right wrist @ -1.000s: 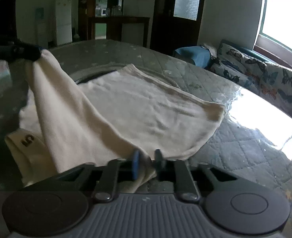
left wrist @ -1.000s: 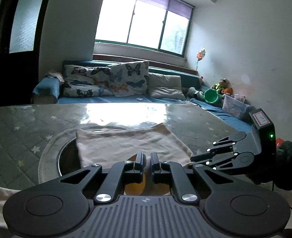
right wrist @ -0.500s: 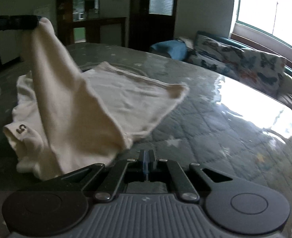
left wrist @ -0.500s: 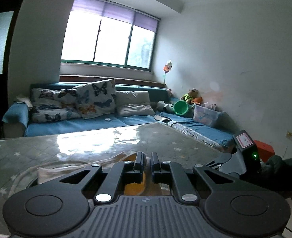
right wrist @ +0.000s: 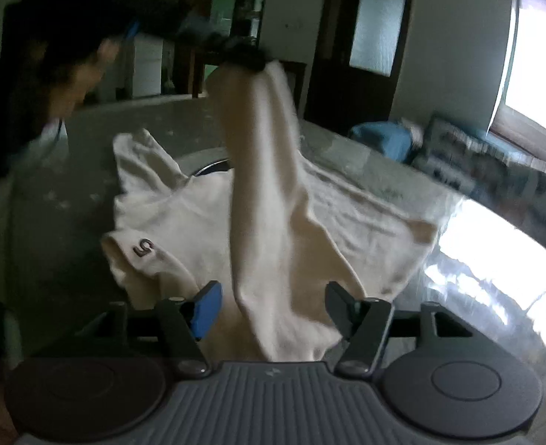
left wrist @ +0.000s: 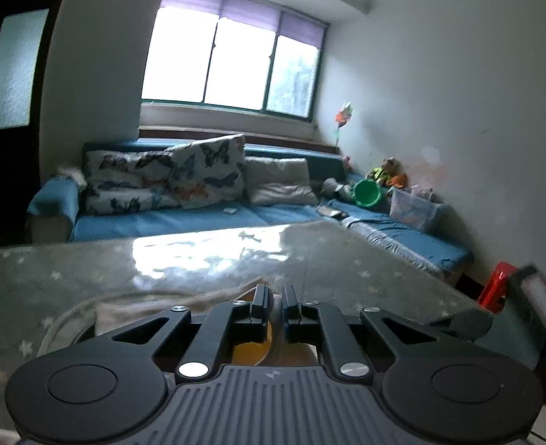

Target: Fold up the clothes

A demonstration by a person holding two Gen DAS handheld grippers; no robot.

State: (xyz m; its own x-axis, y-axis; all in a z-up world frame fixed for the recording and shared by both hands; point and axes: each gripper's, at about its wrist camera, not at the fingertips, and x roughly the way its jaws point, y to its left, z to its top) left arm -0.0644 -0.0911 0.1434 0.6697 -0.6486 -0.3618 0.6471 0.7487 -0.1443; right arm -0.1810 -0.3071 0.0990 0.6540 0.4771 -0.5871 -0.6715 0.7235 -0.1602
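The cream garment (right wrist: 184, 222) lies on the table (right wrist: 469, 296); its left part is blurred. The left gripper (right wrist: 247, 60), above the garment, is smeared by motion; its narrow jaws pinch a fold and lift it into a peak. In its own view the gripper body hides most of the garment. The right gripper (right wrist: 273, 306) stands at the garment's near edge, jaws opening wide; cloth hangs between them, pads clear.

Home living room: blue sofa (left wrist: 206, 218), butterfly cushions (left wrist: 206, 174), toys (left wrist: 387, 174), window (left wrist: 232, 55).
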